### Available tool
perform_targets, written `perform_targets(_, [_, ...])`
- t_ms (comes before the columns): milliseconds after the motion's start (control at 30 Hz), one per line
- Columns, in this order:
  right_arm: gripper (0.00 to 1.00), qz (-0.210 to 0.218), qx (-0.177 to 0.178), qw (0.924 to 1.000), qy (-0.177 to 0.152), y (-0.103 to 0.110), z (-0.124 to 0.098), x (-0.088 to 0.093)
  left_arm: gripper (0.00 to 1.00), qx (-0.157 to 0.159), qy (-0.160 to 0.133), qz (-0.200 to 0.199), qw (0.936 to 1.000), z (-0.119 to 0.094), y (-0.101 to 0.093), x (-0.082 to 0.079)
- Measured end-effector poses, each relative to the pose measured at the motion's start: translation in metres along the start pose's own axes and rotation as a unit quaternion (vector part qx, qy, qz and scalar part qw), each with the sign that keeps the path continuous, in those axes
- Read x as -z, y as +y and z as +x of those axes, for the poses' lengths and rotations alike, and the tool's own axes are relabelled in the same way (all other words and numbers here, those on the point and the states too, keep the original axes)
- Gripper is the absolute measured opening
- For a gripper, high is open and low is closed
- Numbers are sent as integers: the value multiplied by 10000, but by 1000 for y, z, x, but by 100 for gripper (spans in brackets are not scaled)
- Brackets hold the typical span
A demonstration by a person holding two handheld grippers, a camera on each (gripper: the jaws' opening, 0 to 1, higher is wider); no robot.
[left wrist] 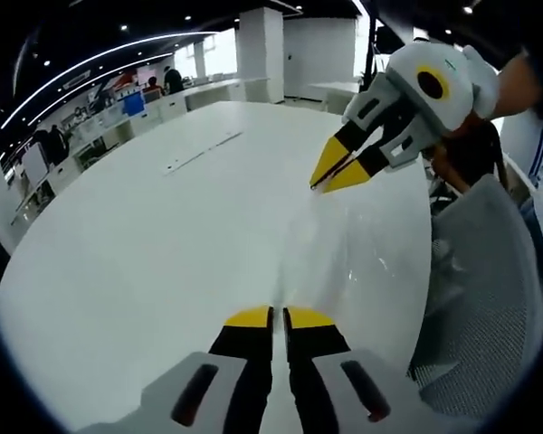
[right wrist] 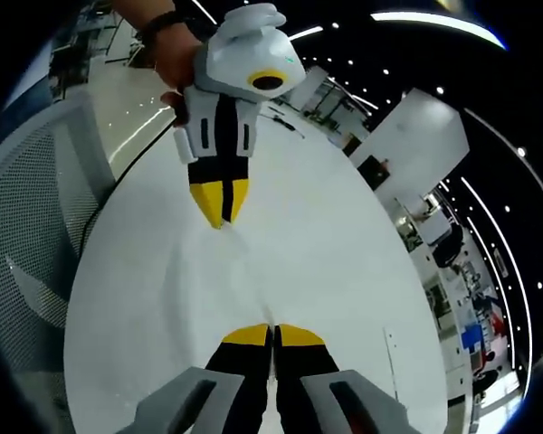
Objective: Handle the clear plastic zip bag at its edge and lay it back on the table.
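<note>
The clear plastic zip bag [left wrist: 333, 258] is stretched thin and nearly see-through between both grippers, just above the white oval table [left wrist: 136, 253]. My left gripper [left wrist: 279, 313] is shut on the bag's near edge at the bottom of the left gripper view. The right gripper [left wrist: 329, 182] comes in from the upper right, its yellow tips pinched on the far edge. In the right gripper view, my right gripper [right wrist: 273, 329] is shut at the bottom, the bag [right wrist: 213, 276] shows as faint creases, and the left gripper [right wrist: 219, 219] hangs down from the top, held by a hand [right wrist: 174, 59].
A grey mesh chair [left wrist: 489, 307] stands against the table's edge, also seen as the chair [right wrist: 32, 217] on the left. Office desks with people [left wrist: 118, 104] and a white pillar [left wrist: 262, 45] lie beyond the table [right wrist: 344, 271]. A thin slot [left wrist: 204, 151] lies in the tabletop.
</note>
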State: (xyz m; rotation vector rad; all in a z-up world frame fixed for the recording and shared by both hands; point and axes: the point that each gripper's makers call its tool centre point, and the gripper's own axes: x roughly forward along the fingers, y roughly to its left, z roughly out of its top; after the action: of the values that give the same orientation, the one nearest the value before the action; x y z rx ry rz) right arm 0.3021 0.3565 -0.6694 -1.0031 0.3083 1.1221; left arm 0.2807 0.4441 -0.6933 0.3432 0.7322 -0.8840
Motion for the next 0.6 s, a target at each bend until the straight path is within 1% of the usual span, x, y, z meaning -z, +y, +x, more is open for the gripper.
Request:
perform_targets(100, [0,-12,-2,10000,12,0,0,1,4,198,43,-69,9998,2,-4,3])
perform_targets(167, [0,-5,-15,10000,11,0,-1,2,3,177,52,-55,9998,4,0,6])
perform_targets(233, [0,-37,-3,10000,27,0,-1,3,1,200,10,-121,9997,4,1,5])
perform_targets(400, [0,-26,26,10000,40,-1,-2,4,0,284,37,-69,9996,5,-4,7])
perform_targets(500, [0,81,30,9999,64,-2,0,6,0,273,76,-55,9996,5,-5,7])
perform_targets(600, [0,278,-44,9995,125,1,1,9,0,145,99,-15,9998,4,-3,5])
